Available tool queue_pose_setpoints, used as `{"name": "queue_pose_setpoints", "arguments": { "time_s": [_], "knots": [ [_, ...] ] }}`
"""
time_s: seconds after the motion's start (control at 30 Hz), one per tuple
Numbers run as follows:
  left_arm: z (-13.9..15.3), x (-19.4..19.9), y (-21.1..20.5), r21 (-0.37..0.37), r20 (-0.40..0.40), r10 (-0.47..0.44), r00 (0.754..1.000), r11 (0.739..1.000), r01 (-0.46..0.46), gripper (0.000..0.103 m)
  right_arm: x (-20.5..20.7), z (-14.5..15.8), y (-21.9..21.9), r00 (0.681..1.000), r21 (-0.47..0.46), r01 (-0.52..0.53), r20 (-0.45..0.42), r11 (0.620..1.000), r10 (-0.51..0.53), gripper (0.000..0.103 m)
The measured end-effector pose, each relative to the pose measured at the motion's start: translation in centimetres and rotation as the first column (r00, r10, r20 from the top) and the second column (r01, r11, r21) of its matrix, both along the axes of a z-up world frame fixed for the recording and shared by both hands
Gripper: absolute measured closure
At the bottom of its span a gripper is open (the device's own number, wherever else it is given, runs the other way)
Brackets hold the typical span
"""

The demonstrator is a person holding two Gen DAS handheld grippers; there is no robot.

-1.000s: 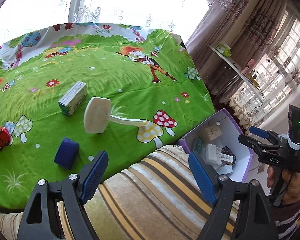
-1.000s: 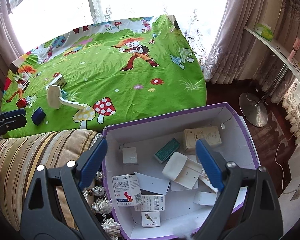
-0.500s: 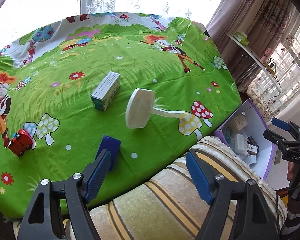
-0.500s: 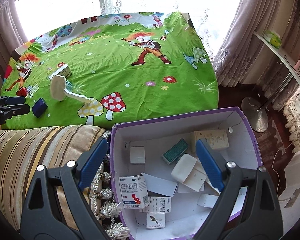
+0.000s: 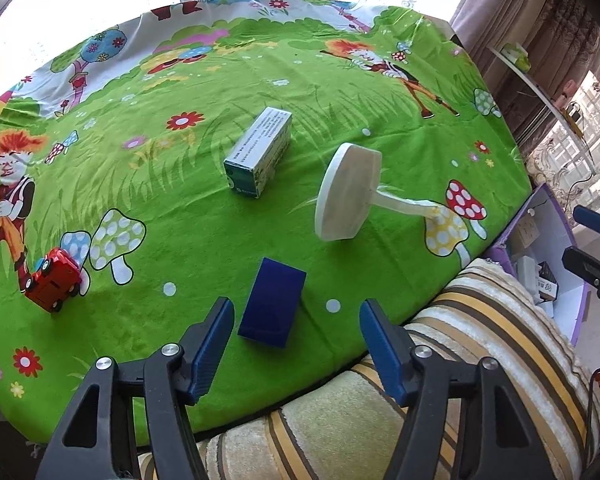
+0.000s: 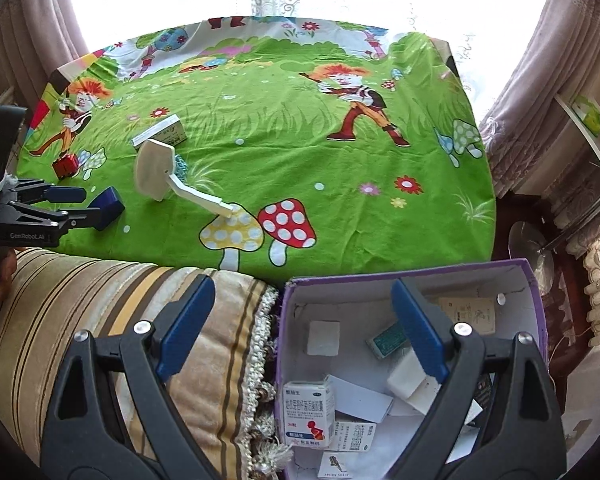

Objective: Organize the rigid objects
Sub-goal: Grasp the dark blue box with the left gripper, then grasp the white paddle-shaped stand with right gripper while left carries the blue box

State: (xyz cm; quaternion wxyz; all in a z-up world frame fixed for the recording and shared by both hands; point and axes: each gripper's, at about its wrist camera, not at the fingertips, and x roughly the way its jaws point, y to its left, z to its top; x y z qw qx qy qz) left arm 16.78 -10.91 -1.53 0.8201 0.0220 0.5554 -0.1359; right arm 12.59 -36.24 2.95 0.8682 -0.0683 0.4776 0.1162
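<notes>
**Left gripper lines up on the blue box; right gripper waits over the bin**

A green cartoon-print cloth (image 5: 340,92) covers the table, with a striped plush cushion (image 5: 440,380) at its near edge and a purple-walled cardboard bin (image 6: 534,292) just beside the cushion, already holding several small cartons. Loose on the cloth lie a white flat-headed plastic paddle (image 5: 348,192), a white-and-teal rectangular carton (image 5: 260,152), a red toy car (image 5: 54,280) and, nearest, a dark blue rectangular box (image 5: 272,304).

The step in hand looks like a reach for the blue box. The left gripper (image 5: 296,340) hovers over it, jaws released but just narrowing, with the box framed between the blue pads and not pressed by either. The right gripper (image 6: 304,332) hangs spread wide and empty above the seam between cushion and bin.

Next, the left gripper likely needs to drop lower, straddle the box's narrow sides, close firmly, then carry it across the cushion to the bin. The box sits slightly skewed, so a small wrist turn may help.
</notes>
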Motion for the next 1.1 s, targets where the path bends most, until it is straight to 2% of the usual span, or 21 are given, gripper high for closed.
{"name": "queue_pose_setpoints", "arguments": {
  "time_s": [0.17, 0.43, 0.67, 0.8, 1.0, 1.1],
  "knots": [
    [-1.0, 0.8, 0.0, 0.020, -0.017, -0.008, 1.000, 1.000, 0.008, 0.046, 1.6, -0.6, 3.3, 0.996, -0.018, -0.093, -0.018, 0.996, 0.093, 0.012],
    [-2.3, 1.3, 0.4, -0.014, -0.049, -0.010, 0.999, 1.000, 0.010, 0.073, 3.7, -1.8, 8.4, 0.975, -0.017, -0.218, -0.054, 0.976, 0.217, 0.012],
    [-1.7, 0.5, 2.1, -0.080, -0.025, 0.050, 0.998, 0.995, -0.052, 0.074, 5.7, -3.7, 11.0, 0.960, -0.001, -0.266, -0.097, 0.964, 0.264, 0.012],
    [-1.1, -0.2, 3.2, -0.118, 0.001, 0.099, 0.995, 0.988, -0.098, 0.074, 7.1, -4.6, 11.9, 0.956, -0.019, -0.274, -0.110, 0.961, 0.271, 0.021],
    [-1.0, -0.6, 3.8, -0.148, 0.004, 0.118, 0.993, 0.982, -0.116, 0.074, 8.7, -5.8, 13.5, 0.944, -0.044, -0.310, -0.137, 0.950, 0.301, 0.037],
    [-1.0, -0.5, 3.8, -0.152, 0.005, 0.120, 0.993, 0.981, -0.118, 0.074, 9.3, -6.1, 14.0, 0.940, -0.046, -0.318, -0.144, 0.947, 0.309, 0.042]
  ]
}}
